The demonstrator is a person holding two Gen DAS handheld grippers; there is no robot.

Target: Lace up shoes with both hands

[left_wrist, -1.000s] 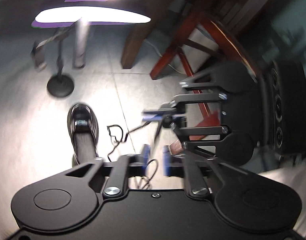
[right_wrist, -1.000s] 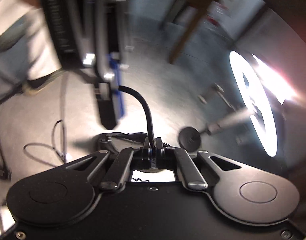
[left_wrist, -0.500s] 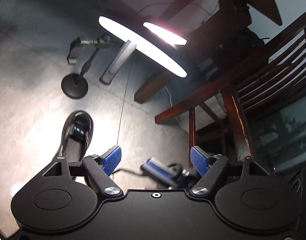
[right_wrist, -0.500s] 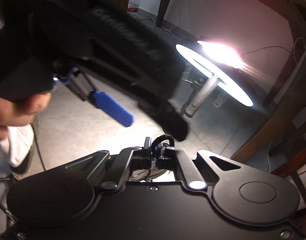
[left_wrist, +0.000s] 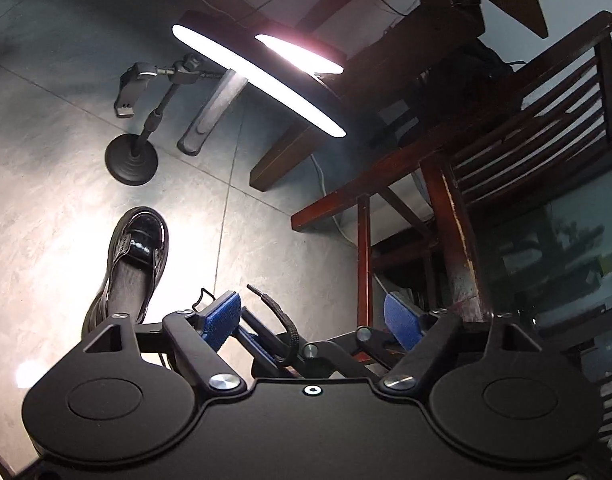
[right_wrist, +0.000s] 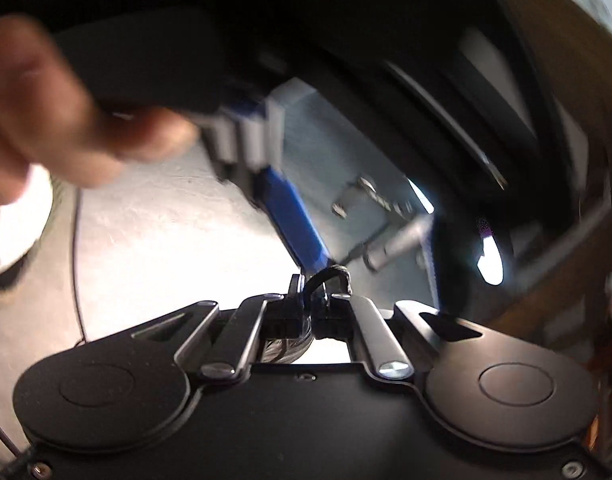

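A glossy black shoe (left_wrist: pixel 135 256) stands on the grey floor at the left of the left wrist view. My left gripper (left_wrist: pixel 312 316) is open, its blue pads wide apart. Between them sits my right gripper (left_wrist: pixel 265 340), shut on a black shoelace (left_wrist: pixel 283 320) whose tipped end curls upward. In the right wrist view my right gripper (right_wrist: pixel 314 296) is shut on the lace (right_wrist: pixel 330 274), which loops just above the tips. The left gripper's blue pad (right_wrist: pixel 293 220) and the person's hand (right_wrist: pixel 65 120) hang blurred close above it.
A ring lamp (left_wrist: pixel 261 76) glows on the floor beyond the shoe, beside a round-based stand (left_wrist: pixel 131 158) holding a small device. A dark wooden chair (left_wrist: pixel 486 160) and table legs fill the right. A thin cable (right_wrist: pixel 75 264) runs over the floor.
The left gripper opened wide after being nearly shut a second ago. The right gripper, still holding the lace, moved in between the left pads. Both cameras swung.
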